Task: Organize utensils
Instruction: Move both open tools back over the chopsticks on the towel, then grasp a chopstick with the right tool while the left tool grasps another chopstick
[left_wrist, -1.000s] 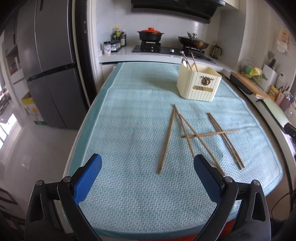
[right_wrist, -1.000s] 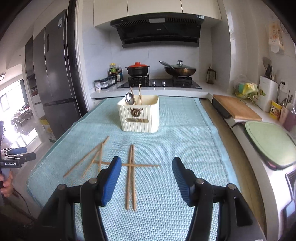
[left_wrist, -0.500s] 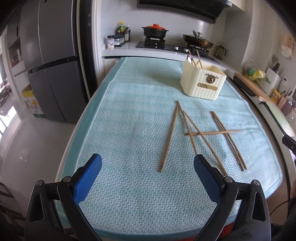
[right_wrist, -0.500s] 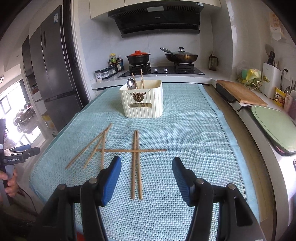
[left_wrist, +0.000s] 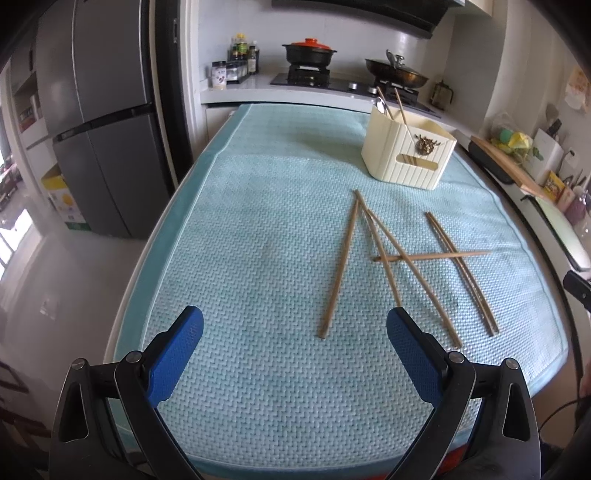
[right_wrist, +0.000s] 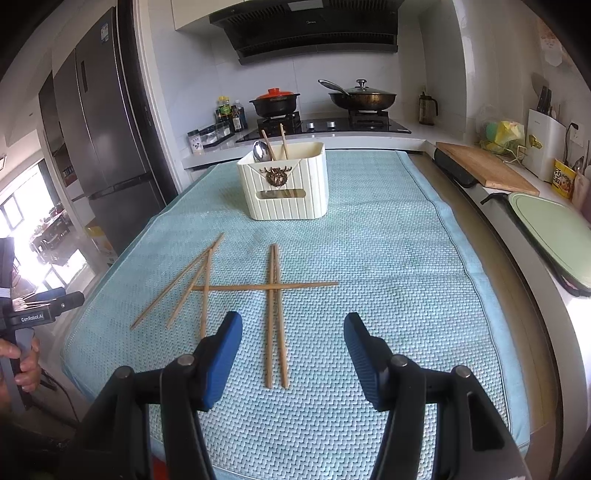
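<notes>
Several wooden chopsticks (left_wrist: 384, 258) lie scattered on a light blue mat (left_wrist: 258, 229); they also show in the right wrist view (right_wrist: 271, 295). One chopstick lies crosswise over the others (right_wrist: 266, 286). A cream utensil holder (left_wrist: 408, 155) stands at the far side with a spoon and chopsticks in it; it also shows in the right wrist view (right_wrist: 284, 184). My left gripper (left_wrist: 293, 336) is open and empty, above the near part of the mat, left of the chopsticks. My right gripper (right_wrist: 293, 343) is open and empty, straddling the near ends of a parallel pair (right_wrist: 275, 350).
A stove with a red-lidded pot (right_wrist: 275, 101) and a pan (right_wrist: 362, 96) stands beyond the mat. A fridge (left_wrist: 99, 122) is at the left. A wooden cutting board (right_wrist: 484, 168) and a green tray (right_wrist: 554, 236) lie on the right counter.
Both grippers have moved forward and lower toward the mat. The chopsticks look larger and nearer. Nothing on the mat has moved.
</notes>
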